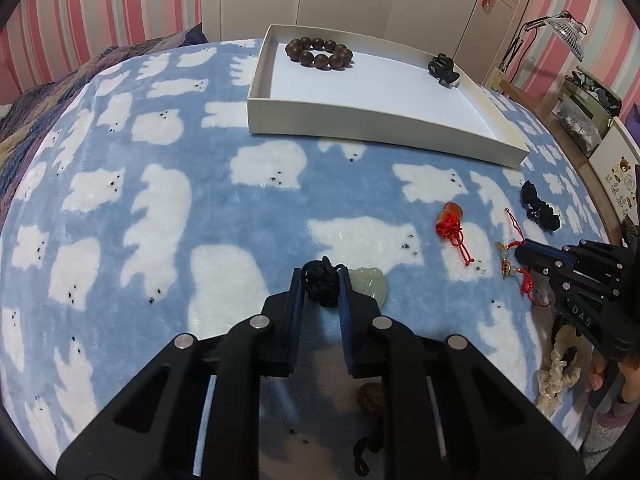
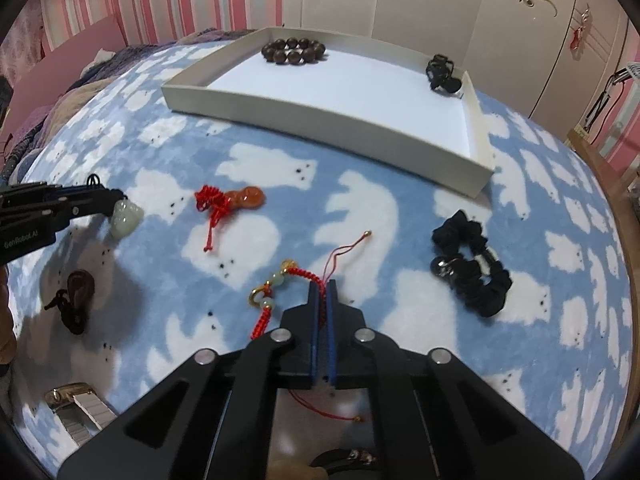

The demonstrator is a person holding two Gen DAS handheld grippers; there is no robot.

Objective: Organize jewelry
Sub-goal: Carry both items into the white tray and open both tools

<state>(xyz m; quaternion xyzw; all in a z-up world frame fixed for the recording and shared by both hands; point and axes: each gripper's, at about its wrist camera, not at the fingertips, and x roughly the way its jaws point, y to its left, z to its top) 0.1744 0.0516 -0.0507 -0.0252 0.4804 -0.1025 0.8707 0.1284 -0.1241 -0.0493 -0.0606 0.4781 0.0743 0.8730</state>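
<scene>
left gripper [image 1: 320,284] closed on the black knotted cord [image 1: 320,286] of a pale jade pendant [image 1: 370,282], low on the blue polar-bear blanket [image 1: 180,152]. right gripper [image 2: 322,294] pinched shut on the red braided cord of a bead charm [image 2: 276,284], near a black scrunchie [image 2: 472,262] and an orange pendant [image 2: 244,198]. beyond them sat a white tray [image 1: 360,124], holding a wooden bead bracelet [image 1: 319,54] and a black hair claw [image 1: 442,70].
</scene>
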